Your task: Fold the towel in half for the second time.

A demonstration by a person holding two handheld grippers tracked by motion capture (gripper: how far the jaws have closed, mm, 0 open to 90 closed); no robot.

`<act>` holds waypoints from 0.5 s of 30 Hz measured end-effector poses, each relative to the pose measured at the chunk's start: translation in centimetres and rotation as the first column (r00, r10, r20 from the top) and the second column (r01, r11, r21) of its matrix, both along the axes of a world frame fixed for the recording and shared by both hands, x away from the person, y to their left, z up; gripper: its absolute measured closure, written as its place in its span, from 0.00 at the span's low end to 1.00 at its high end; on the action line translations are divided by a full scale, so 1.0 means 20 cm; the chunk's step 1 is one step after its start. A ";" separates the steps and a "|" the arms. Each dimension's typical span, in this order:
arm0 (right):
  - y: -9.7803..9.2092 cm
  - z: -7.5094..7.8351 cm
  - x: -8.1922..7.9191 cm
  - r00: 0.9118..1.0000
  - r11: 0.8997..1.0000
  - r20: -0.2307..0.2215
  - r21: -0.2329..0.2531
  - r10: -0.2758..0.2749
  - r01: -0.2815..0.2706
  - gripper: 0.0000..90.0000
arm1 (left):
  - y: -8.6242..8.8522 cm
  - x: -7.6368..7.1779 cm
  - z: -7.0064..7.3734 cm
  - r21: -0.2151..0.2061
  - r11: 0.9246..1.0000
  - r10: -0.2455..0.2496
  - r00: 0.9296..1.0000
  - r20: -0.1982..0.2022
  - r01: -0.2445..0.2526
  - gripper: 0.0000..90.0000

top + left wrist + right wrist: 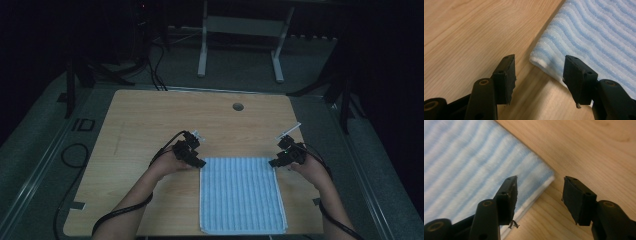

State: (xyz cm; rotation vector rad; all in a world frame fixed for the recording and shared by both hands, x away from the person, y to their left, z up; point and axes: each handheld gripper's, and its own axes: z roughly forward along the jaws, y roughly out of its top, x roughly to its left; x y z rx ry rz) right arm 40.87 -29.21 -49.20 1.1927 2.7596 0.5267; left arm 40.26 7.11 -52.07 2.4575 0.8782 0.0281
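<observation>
Both tongs, left (537, 77) and right (539, 198), gape wide astride the towel's (242, 195) far corners; lower squarely before pinching.

Possibly "ID" on the floor (50, 145) marking (83, 124) left of the table (150, 115).

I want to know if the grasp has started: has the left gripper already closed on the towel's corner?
No: the left gripper stands open, its jaws apart on either side of the towel corner, neither pinching it.
</observation>
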 end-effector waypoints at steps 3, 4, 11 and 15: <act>0.01 -0.05 0.02 1.000 1.000 -0.022 -0.024 0.000 0.000 0.49 | -0.02 0.01 -0.03 0.008 1.000 -0.009 1.000 -0.009 0.009 0.48; 0.01 -0.06 0.03 0.999 1.000 -0.032 -0.028 0.000 -0.001 0.49 | -0.03 0.01 -0.03 0.010 1.000 -0.017 1.000 -0.005 0.017 0.48; 0.05 -0.13 0.05 0.997 0.998 -0.078 -0.054 0.020 -0.024 0.59 | -0.11 0.01 -0.05 0.071 0.996 -0.059 0.998 0.035 0.056 0.52; 0.06 -0.13 0.07 0.995 0.998 -0.098 -0.044 0.033 -0.038 0.72 | -0.14 0.01 -0.04 0.077 0.993 -0.090 0.995 0.040 0.086 0.67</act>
